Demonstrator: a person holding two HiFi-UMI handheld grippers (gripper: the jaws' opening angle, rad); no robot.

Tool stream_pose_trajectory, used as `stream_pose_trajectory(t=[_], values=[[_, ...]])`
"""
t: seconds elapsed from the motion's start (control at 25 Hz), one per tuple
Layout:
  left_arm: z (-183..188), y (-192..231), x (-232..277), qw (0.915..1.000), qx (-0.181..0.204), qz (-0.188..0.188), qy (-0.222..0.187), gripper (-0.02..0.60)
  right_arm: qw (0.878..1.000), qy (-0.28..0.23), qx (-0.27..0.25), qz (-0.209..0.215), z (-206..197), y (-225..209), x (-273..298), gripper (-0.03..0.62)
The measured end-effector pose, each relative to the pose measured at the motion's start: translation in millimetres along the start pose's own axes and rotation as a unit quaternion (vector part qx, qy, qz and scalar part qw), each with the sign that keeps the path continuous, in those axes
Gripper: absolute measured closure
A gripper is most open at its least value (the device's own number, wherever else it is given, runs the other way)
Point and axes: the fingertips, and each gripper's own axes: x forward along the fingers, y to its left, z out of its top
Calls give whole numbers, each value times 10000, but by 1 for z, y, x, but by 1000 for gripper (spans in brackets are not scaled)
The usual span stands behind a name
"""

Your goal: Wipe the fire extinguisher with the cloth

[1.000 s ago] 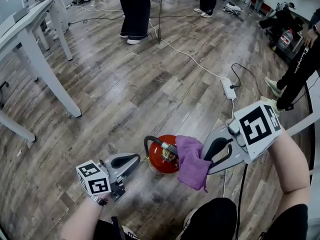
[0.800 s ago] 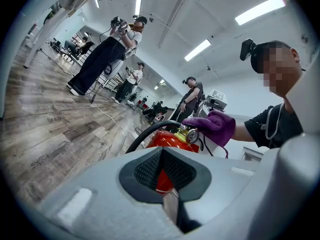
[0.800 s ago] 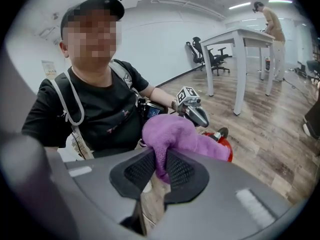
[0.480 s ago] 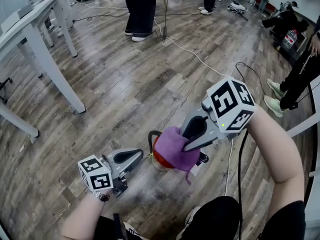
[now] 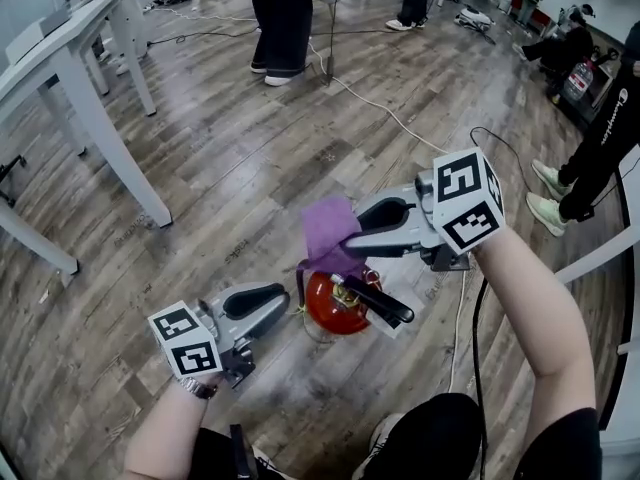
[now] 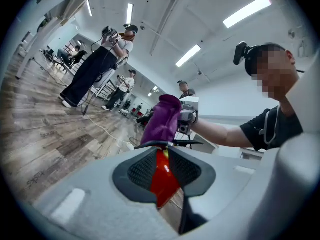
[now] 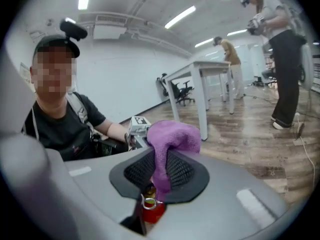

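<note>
A red fire extinguisher point(image 5: 335, 308) stands upright on the wooden floor, with its black lever point(image 5: 378, 304) pointing right. My right gripper point(image 5: 350, 240) is shut on a purple cloth point(image 5: 328, 230), which it holds just above and behind the valve. In the right gripper view the cloth point(image 7: 172, 134) hangs between the pads over the red top point(image 7: 152, 210). My left gripper point(image 5: 285, 306) points level at the extinguisher's left side. Its jaws have just been opening and stand a little apart with nothing between them. The red body point(image 6: 162, 181) shows through the gap, with the cloth point(image 6: 162, 119) beyond.
A white table's legs point(image 5: 100, 118) stand at the left. One person's legs point(image 5: 280, 18) are at the far end and another person point(image 5: 600, 138) is at the right. A white cable point(image 5: 380, 108) crosses the floor, and a black cable point(image 5: 478, 348) runs by my right arm.
The right gripper has carried the cloth from the extinguisher's right side over its top to the far side, uncovering the lever. The left gripper has risen slightly and its jaws have parted.
</note>
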Motion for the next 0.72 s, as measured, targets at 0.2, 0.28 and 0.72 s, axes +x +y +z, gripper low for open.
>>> stream_pose_trajectory(t=[0.2, 0.28, 0.72], values=[[52, -35, 8, 9971, 602, -286, -369, 418, 9886, -1468, 270, -214, 39, 11, -36, 536], [73, -44, 14, 9950, 846, -238, -469, 374, 9848, -1677, 402, -228, 45, 15, -42, 536], [87, -76, 61, 9930, 1108, -390, -134, 210, 9872, -1543, 389, -86, 60, 51, -22, 536]])
